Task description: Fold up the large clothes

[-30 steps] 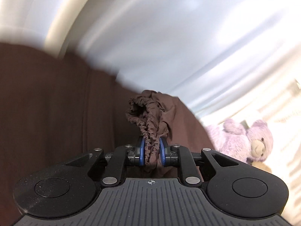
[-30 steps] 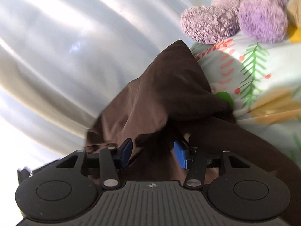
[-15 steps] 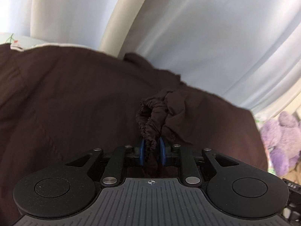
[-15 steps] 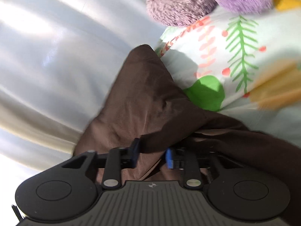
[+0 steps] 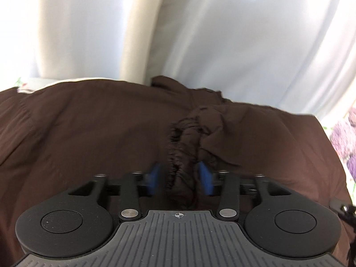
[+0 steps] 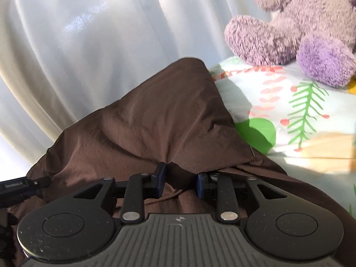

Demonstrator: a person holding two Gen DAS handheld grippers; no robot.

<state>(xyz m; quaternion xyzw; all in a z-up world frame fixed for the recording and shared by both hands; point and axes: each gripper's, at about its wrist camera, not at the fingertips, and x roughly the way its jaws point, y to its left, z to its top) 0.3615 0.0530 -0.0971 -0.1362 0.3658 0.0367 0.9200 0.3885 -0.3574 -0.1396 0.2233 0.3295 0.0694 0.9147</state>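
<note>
A large dark brown garment (image 5: 89, 138) lies spread across the bed. Its gathered elastic band (image 5: 182, 146) stands bunched between the fingers of my left gripper (image 5: 179, 178). The jaws are opening and the blue pads (image 5: 153, 178) stand clear of the band on both sides. In the right wrist view a folded corner of the same garment (image 6: 155, 115) rises in front of my right gripper (image 6: 180, 181). Those jaws are opening slightly. A thin edge of the cloth lies loose between the pads, and they do not press on it.
A pale curtain (image 5: 222, 44) hangs close behind the garment. A purple plush bear (image 6: 300, 29) sits on the floral bedsheet (image 6: 289, 115) to the right of the folded corner. The bear also shows at the right edge of the left wrist view.
My left gripper came down with the gathered band onto the spread garment, and its jaws have parted from the band. My right gripper's jaws narrowed around the cloth edge, then widened a little.
</note>
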